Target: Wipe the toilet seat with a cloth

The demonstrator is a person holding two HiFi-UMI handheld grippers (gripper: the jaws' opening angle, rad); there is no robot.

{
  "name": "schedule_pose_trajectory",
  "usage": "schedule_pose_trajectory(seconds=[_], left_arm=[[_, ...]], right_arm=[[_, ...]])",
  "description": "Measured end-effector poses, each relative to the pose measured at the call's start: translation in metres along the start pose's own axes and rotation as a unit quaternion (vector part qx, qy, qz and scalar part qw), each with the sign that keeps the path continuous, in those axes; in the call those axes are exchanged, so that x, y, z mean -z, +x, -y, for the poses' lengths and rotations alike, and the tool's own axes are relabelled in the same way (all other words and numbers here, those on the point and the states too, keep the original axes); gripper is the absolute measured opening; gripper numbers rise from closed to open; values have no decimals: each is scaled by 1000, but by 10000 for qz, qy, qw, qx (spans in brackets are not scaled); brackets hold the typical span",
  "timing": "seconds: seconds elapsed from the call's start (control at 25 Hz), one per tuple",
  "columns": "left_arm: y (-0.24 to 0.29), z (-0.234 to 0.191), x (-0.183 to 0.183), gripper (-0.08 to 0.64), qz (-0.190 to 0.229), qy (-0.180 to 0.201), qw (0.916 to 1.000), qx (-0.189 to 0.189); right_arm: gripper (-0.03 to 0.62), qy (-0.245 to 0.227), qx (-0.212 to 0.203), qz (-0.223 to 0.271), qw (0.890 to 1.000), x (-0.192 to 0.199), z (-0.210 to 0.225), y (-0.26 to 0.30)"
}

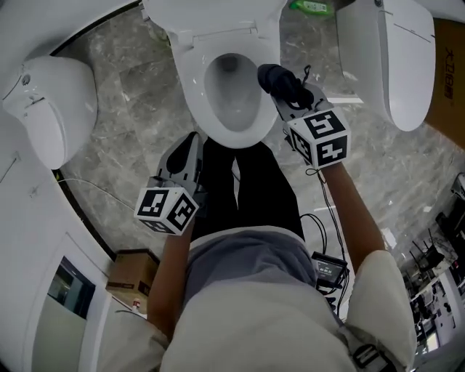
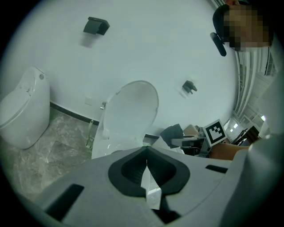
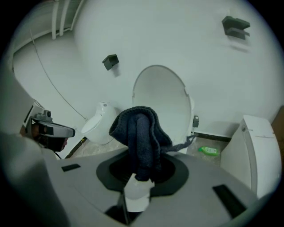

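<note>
A white toilet with its seat (image 1: 190, 81) down and lid (image 2: 133, 111) raised stands in front of me in the head view. My right gripper (image 1: 285, 91) is shut on a dark blue cloth (image 1: 278, 80), bunched at the seat's right rim. The same cloth (image 3: 140, 133) stands up from the shut jaws of the right gripper (image 3: 138, 179), the lid (image 3: 162, 99) behind it. My left gripper (image 1: 187, 152) hovers at the seat's front left, off the seat. Its jaws are shut with nothing between them, as the left gripper (image 2: 147, 170) shows in its own view.
Another toilet (image 1: 51, 105) stands on the left and a third (image 1: 389, 54) on the right. A green bottle (image 1: 311, 6) lies on the marble floor behind. A cardboard box (image 1: 132, 277) sits at lower left. My legs stand before the bowl.
</note>
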State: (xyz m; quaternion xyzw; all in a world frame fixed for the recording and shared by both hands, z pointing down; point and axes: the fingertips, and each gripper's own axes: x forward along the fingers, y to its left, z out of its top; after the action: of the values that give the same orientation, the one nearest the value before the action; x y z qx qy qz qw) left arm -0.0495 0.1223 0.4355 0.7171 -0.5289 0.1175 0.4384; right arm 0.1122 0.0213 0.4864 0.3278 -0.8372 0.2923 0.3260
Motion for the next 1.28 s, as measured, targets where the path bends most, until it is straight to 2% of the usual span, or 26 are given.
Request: schedule_pose_trajectory(seconds=[0.44, 0.76, 1.12, 1.28], left_arm=[[-32, 59, -52, 9, 428, 372, 9979, 303], [-54, 93, -80, 9, 729, 600, 9945, 448], [-94, 137, -112, 9, 1407, 987, 9840, 480], [-111, 150, -119, 9, 1656, 1167, 9783, 442]], right_arm=[[74, -76, 36, 441, 9990, -42, -19, -103], [74, 90, 52, 973, 9952, -68, -30, -162], [74, 36, -113, 1709, 9852, -89, -67, -241], [74, -26, 68, 2038, 9790, -96, -79, -268]])
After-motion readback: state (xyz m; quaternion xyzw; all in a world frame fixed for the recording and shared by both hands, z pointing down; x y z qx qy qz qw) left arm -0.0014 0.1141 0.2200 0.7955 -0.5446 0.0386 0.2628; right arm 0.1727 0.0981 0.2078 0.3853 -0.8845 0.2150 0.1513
